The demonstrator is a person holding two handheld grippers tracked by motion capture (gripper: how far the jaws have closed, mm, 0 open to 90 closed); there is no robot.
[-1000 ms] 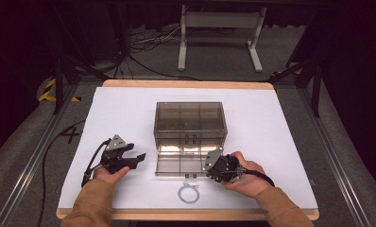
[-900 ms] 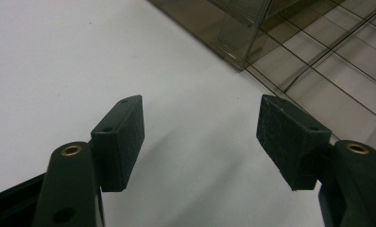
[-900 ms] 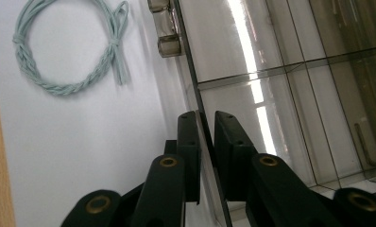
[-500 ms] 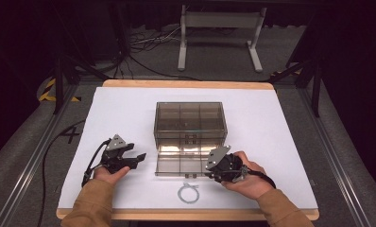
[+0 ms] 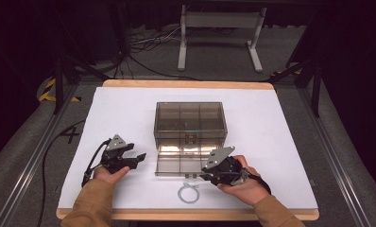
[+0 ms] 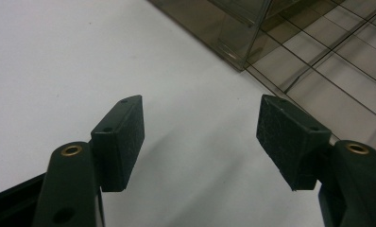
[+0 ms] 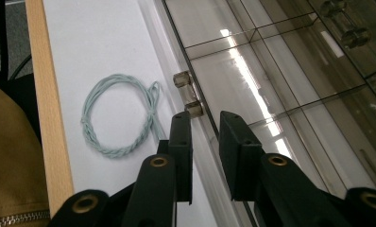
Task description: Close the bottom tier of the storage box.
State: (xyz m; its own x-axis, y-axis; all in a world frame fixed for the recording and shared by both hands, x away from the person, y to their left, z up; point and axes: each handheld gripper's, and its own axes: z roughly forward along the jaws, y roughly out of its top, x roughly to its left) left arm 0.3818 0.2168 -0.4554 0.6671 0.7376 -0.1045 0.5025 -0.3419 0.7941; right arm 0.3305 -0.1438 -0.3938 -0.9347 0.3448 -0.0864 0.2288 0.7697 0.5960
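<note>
Pulling the bottom drawer [image 5: 181, 161] out of the smoky clear drawer cabinet [image 5: 190, 120] looks largely done: it juts well forward of the cabinet's front, toward the person, on the white table cover [image 5: 276, 142]. What seems left is to put something in it, most likely the coil of pale twisted cord [image 5: 189, 193] that lies on the cover just in front of the drawer, and then to push the drawer shut.

In the high view the right gripper [image 5: 208, 173] sits at the drawer's front right corner, but its jaws are too small there to read. The right gripper view settles this: the right gripper's jaws straddle the drawer's front wall beside the clear knob [image 7: 187, 95], narrowed to a slim gap, so I judge them pinched on the wall, though contact isn't certain. That view also shows the cord [image 7: 117, 116] apart from the drawer, untouched.

The left gripper [image 5: 136, 160] hovers left of the drawer; the left gripper view shows its jaws spread wide over bare cover, holding nothing.
</note>
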